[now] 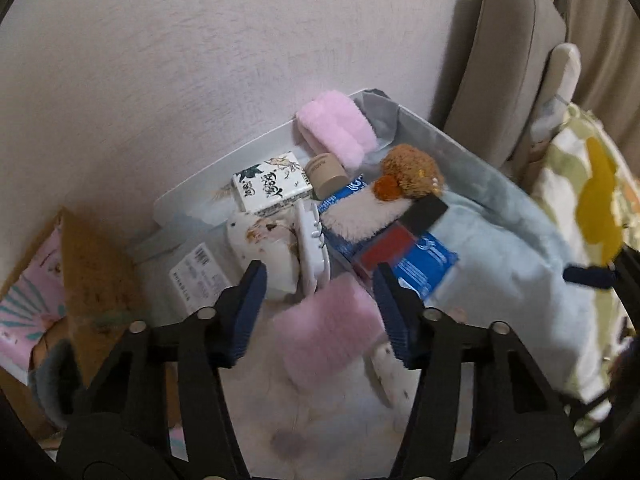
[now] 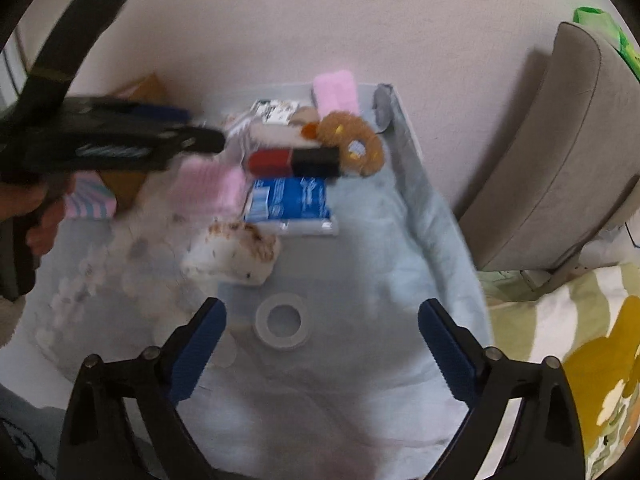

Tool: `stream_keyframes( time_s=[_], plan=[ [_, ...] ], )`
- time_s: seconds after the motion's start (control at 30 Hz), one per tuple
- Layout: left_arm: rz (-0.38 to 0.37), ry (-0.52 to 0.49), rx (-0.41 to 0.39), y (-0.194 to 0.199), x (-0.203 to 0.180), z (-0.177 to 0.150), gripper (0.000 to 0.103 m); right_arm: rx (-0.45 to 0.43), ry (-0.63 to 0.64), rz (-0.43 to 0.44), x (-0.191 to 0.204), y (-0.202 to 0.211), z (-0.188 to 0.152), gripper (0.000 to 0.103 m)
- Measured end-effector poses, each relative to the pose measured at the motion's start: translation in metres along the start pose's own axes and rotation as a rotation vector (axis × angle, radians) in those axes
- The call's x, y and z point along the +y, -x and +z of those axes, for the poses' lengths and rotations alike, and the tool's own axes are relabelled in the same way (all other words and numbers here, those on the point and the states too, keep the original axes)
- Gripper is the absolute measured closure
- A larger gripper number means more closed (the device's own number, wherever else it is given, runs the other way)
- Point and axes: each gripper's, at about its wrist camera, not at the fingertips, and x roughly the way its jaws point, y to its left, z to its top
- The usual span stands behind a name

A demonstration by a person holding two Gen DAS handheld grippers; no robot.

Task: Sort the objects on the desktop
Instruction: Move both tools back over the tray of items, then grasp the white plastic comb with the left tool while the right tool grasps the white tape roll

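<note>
Pink fluffy cloth [image 1: 328, 328] lies between the left gripper [image 1: 320, 312]'s parted blue fingers [image 1: 248, 312], touching the right one, unclamped, just before the cluttered storage bin [image 1: 432, 136]. The right gripper [image 2: 322, 354] gapes wide, holding nothing, over a tape roll [image 2: 283, 321].

The left wrist camera sat low and close, looking forward and down between its own fingers at the white bin [image 1: 224, 168] by the wall. The right wrist camera hung higher and farther back, looking down over the light blue blanket [image 2: 360, 280] toward the same bin. Both views shared the blue packet [image 1: 424, 260] and the brown plush toy [image 1: 408, 178]. The right view was blurry, so details stayed unsure.
</note>
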Motion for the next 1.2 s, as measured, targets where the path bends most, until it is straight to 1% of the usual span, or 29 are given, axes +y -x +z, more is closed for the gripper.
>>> stream_keyframes(
  time_s=[0.03,0.1,0.17,0.23,0.3,0.4,0.57,0.67,0.73,0.77,0.8,0.87,0.9,0.97,1.07,1.2],
  plan=[
    [0.013,-0.006,-0.015,-0.004,-0.004,-0.001,0.055,-0.01,0.017,-0.01,0.005,-0.005,-0.005,0.017],
    [0.034,-0.014,-0.023,-0.012,-0.009,-0.001,0.059,-0.02,0.033,-0.016,0.01,-0.012,-0.01,0.028],
    [0.049,-0.007,-0.043,-0.015,-0.011,-0.001,0.06,-0.026,0.031,-0.017,0.014,-0.017,-0.014,0.036],
    [0.049,0.007,-0.057,-0.016,-0.009,0.004,0.061,-0.043,0.019,-0.009,0.014,-0.02,-0.016,0.039],
    [0.051,0.012,-0.068,-0.017,-0.008,0.008,0.065,-0.064,0.014,-0.011,0.015,-0.021,-0.015,0.046],
    [0.05,0.025,-0.063,-0.02,-0.007,0.01,0.066,-0.081,0.024,-0.023,0.017,-0.022,-0.014,0.051],
    [0.036,0.076,-0.058,-0.014,0.002,0.007,0.066,-0.095,0.033,-0.017,0.018,-0.022,-0.016,0.052],
    [0.028,0.1,-0.043,-0.014,0.008,0.003,0.066,-0.101,0.049,-0.015,0.018,-0.021,-0.018,0.057],
    [0.028,0.102,-0.05,-0.013,0.009,0.004,0.069,-0.11,0.061,-0.012,0.02,-0.02,-0.02,0.059],
    [0.033,0.094,-0.049,-0.013,0.009,0.005,0.076,-0.11,0.069,-0.011,0.021,-0.021,-0.019,0.061],
    [0.033,0.087,-0.044,-0.014,0.008,0.006,0.083,-0.114,0.08,-0.005,0.022,-0.021,-0.019,0.067],
    [0.03,0.079,-0.026,-0.018,0.005,0.005,0.087,-0.116,0.089,-0.003,0.028,-0.019,-0.022,0.073],
    [0.034,0.076,-0.025,-0.018,0.005,0.005,0.087,-0.115,0.092,0.003,0.03,-0.019,-0.022,0.079],
    [0.036,0.082,-0.027,-0.016,0.006,0.006,0.089,-0.115,0.094,0.012,0.033,-0.018,-0.021,0.087],
    [0.038,0.097,-0.021,-0.011,0.011,0.008,0.091,-0.118,0.105,0.002,0.037,-0.017,-0.021,0.091],
    [0.036,0.103,-0.029,0.0,0.016,0.012,0.092,-0.129,0.098,0.001,0.036,-0.015,-0.022,0.093]
  ],
)
